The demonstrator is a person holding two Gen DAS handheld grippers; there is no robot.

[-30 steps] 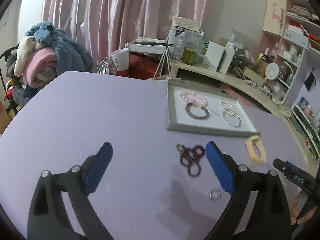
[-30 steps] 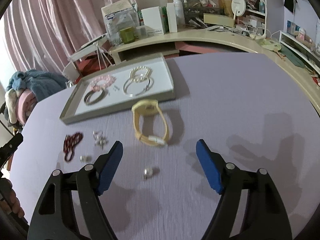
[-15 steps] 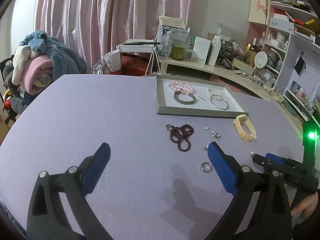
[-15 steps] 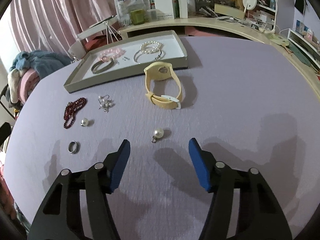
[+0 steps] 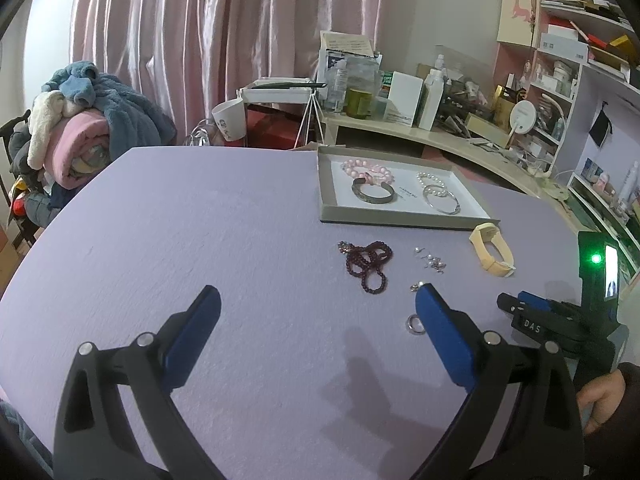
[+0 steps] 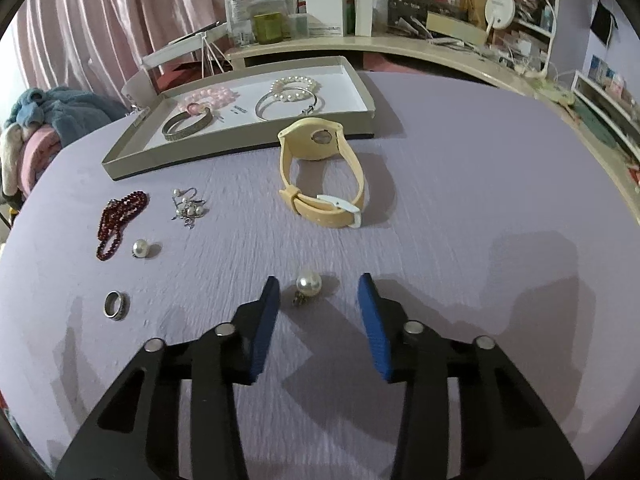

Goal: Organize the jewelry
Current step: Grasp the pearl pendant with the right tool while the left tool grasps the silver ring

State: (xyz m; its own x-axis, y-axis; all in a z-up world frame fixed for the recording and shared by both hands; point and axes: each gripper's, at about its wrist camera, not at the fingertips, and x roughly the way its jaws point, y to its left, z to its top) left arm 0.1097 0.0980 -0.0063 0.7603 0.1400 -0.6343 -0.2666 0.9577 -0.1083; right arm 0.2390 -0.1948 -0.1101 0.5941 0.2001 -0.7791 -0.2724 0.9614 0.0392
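On the lilac cloth-covered counter (image 6: 460, 168), going left to right in the right wrist view: a dark red beaded string (image 6: 118, 218) lies bunched near the left edge, with a plain silver band ring (image 6: 117, 305) nearer the camera and a loose round pearl earring (image 6: 140, 248) just beside the beads. Next comes a small tangle of silver and pearl earrings (image 6: 188, 208). Behind them sits a shallow grey cardboard tray (image 6: 224, 150) with a white floor, holding a pink bead bracelet, a dark metal cuff, a pearl bracelet and a thin silver bangle. In front of the tray's right end lies a pale yellow rubber-strapped watch (image 6: 320, 176), touching the rim.

The right gripper (image 6: 318, 292) has just been closing; its blue fingers (image 6: 267, 320) flank a single white pearl pendant (image 6: 308, 283) without touching it.

In the left wrist view, the left gripper (image 5: 316, 320) hovers with fingers spread wide and empty.
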